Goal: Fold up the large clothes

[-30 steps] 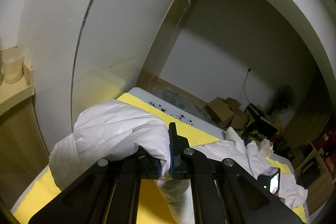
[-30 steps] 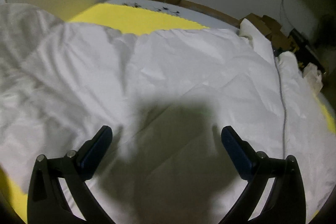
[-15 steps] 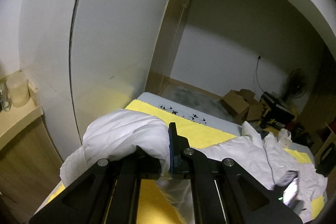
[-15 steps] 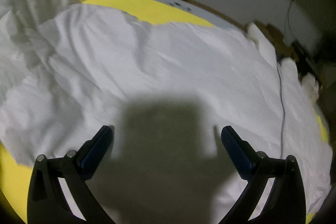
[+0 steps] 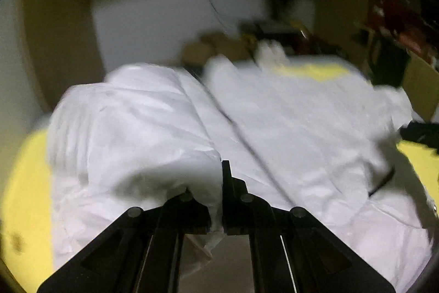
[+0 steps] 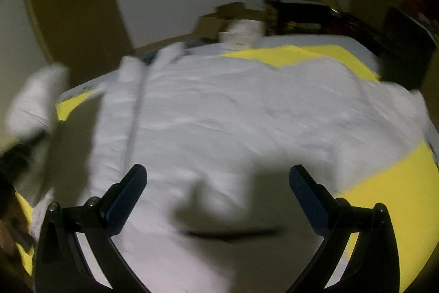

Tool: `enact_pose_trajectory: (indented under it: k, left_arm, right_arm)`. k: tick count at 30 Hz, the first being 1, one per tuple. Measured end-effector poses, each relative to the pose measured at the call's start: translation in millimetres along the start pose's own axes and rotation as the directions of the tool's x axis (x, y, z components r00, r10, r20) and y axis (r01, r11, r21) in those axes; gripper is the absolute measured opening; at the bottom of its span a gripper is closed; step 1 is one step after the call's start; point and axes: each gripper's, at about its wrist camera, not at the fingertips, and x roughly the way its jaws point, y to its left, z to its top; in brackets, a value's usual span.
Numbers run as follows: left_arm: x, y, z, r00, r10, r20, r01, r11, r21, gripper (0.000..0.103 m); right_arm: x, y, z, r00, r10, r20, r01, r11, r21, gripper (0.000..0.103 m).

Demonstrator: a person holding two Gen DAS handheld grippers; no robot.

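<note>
Pinching a fold of the white jacket (image 5: 288,128) in my left gripper (image 5: 221,197) (blurred view), I hold my right gripper (image 6: 218,188) wide open, empty, above it.

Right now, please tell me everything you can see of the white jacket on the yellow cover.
The white jacket looks thin, crinkled and slightly shiny, maybe padded. It lies spread over the yellow cover, with a long grey zip line down it. One bunched part is lifted and pinched in the shut left gripper. The open right gripper hangs above it, apparently without touching, and casts a shadow. The pictures are blurred, so finer details are unclear.
</note>
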Motion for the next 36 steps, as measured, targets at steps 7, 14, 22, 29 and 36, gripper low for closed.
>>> enact_pose_trajectory:
  k: [7, 14, 22, 29, 36]
  left_arm:
    - [61, -10, -20, 0.988, -0.069, -0.138, 0.036, 0.973, -0.228, 0.006]
    - [45, -14, -16, 0.988, -0.115, -0.105, 0.092, 0.974, -0.207, 0.102]
    - [-100, -3, -65, 0.969, -0.104, 0.222, 0.149, 0.968, -0.2, 0.103]
    - [-181, 70, -143, 0.961, 0.128, 0.244, -0.014, 0.907, -0.42, 0.103]
    - [-205, 121, -207, 0.975, 0.089, 0.203, 0.066, 0.759, -0.647, 0.103]
  right_arm:
    - [-25, -51, -26, 1.0, -0.002, 0.004, 0.002, 0.999, 0.04, 0.103]
    - [-38, -37, -26, 0.995, 0.07, 0.067, -0.065, 0.996, -0.064, 0.103]
    - [-52, 34, -3, 0.989, 0.052, 0.141, -0.013, 0.965, -0.263, 0.103]
    - [-8, 177, -3, 0.987, 0.065, 0.145, 0.03, 0.817, -0.575, 0.103]
    - [87, 298, -17, 0.995, -0.053, 0.084, 0.099, 0.625, -0.775, 0.102]
